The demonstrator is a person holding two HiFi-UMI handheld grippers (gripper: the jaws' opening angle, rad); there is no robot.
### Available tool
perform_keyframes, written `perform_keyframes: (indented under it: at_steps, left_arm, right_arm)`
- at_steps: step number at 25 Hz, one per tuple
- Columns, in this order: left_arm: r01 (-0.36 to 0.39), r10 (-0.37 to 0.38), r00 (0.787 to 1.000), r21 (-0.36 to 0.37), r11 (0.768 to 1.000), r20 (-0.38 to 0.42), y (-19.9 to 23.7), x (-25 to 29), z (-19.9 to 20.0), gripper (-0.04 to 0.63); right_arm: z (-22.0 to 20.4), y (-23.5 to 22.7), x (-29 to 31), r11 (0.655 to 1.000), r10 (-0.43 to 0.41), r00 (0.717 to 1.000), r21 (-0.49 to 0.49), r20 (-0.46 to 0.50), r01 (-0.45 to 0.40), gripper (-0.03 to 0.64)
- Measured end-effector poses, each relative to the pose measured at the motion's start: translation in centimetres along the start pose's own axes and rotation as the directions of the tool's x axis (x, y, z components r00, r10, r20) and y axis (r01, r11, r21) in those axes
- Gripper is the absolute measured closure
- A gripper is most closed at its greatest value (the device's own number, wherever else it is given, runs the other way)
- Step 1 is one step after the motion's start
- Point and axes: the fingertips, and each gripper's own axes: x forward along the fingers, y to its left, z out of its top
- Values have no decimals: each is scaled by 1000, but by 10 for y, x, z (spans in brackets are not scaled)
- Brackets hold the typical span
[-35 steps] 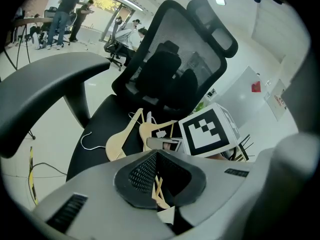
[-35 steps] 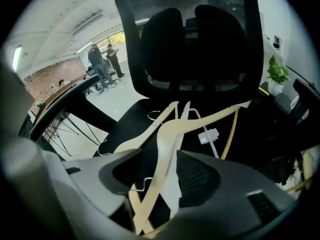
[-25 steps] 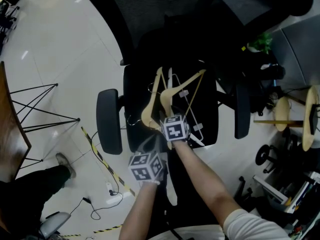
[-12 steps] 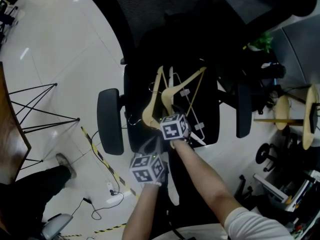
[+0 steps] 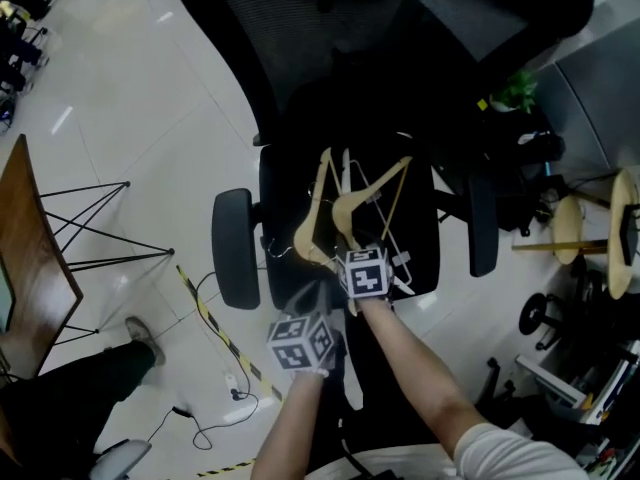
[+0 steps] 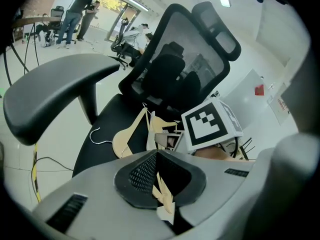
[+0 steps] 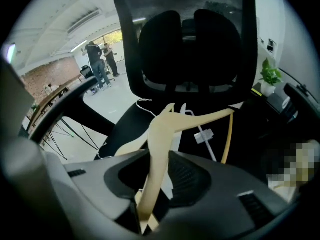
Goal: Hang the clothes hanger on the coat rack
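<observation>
Several hangers lie on the black office chair seat [image 5: 290, 183]. My right gripper [image 5: 352, 248] reaches down to a pale wooden hanger [image 5: 372, 190]. In the right gripper view one arm of this hanger [image 7: 156, 154] runs between the jaws of the right gripper [image 7: 150, 196], which are closing on it, and its other arm sticks out to the right above the seat. A second wooden hanger [image 5: 313, 220] lies just left of it. My left gripper [image 5: 308, 303] hovers shut and empty over the seat's front edge [image 6: 162, 194].
Chair armrests [image 5: 236, 250] [image 5: 482, 223] flank the seat and the backrest [image 7: 185, 39] rises behind. A white clip hanger [image 7: 206, 135] lies among the others. A stand with pale wooden parts [image 5: 568, 224] is at right. A wire-legged table [image 5: 95, 223] and floor cables [image 5: 215, 318] are at left.
The right gripper has risen slightly with the wooden hanger's arm between its jaws. The left gripper has lifted a little, and the head view has shifted.
</observation>
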Motion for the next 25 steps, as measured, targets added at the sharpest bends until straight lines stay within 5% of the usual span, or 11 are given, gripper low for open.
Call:
perform_keyframes:
  at_steps: [6, 17, 25]
  left_arm:
    - [5, -8, 999, 68, 998, 40, -20, -36, 28, 603]
    - [66, -107, 983, 255, 965, 151, -101, -118, 110, 603]
    - [157, -252, 948, 401, 902, 195, -184, -179, 150, 603]
  right_arm:
    - [21, 16, -71, 986, 92, 992, 130, 89, -103, 482]
    - [103, 43, -226, 959, 143, 940, 193, 310, -209, 483]
    - [142, 39, -353, 932, 137, 862, 231, 488, -279, 483]
